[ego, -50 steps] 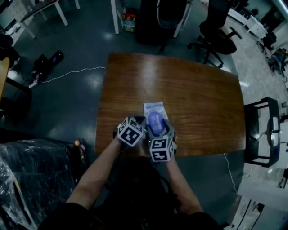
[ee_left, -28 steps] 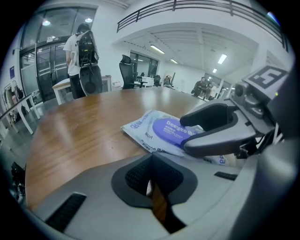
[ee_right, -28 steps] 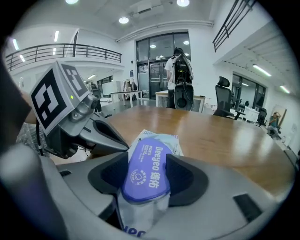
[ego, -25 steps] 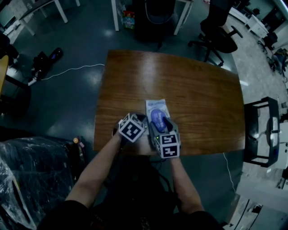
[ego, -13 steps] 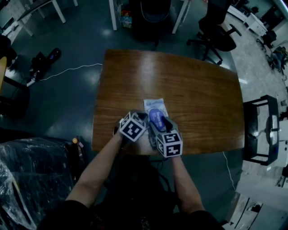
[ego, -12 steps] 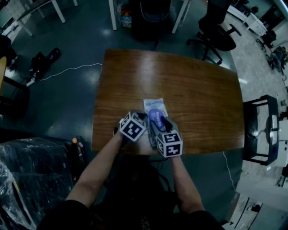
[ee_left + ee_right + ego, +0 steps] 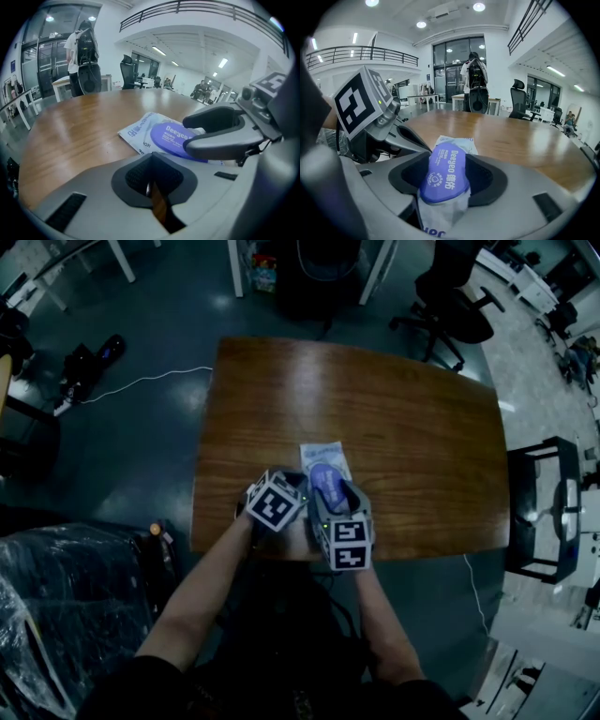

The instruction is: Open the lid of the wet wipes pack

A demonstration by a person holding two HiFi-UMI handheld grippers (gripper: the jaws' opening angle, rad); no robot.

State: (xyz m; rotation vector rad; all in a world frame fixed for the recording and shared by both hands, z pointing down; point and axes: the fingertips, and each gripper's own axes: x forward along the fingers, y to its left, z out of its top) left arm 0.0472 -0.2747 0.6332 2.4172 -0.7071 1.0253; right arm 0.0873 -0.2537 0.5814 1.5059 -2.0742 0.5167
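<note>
A wet wipes pack (image 7: 320, 457) with a blue oval lid (image 7: 325, 479) lies on the wooden table (image 7: 403, 409) near its front edge. My right gripper (image 7: 333, 493) straddles the near half of the pack. In the right gripper view the pack (image 7: 452, 140) and its lid (image 7: 444, 173) fill the gap between the jaws, bulging upward, and my right gripper (image 7: 445, 161) presses on both sides. Its jaws have just been closing on the pack. My left gripper (image 7: 296, 482) sits just left of the pack. In its own view my left gripper (image 7: 152, 185) has its jaws together, with nothing held.
Office chairs (image 7: 450, 296) and white desks stand on the dark floor beyond the table. A cable (image 7: 141, 385) runs across the floor at the left. A plastic-wrapped bundle (image 7: 56, 615) sits at the lower left. A person with a backpack (image 7: 474, 77) stands far off.
The right gripper has slid forward over the near end of the pack, covering more of the blue lid than two seconds ago. The left gripper has stayed beside the pack.
</note>
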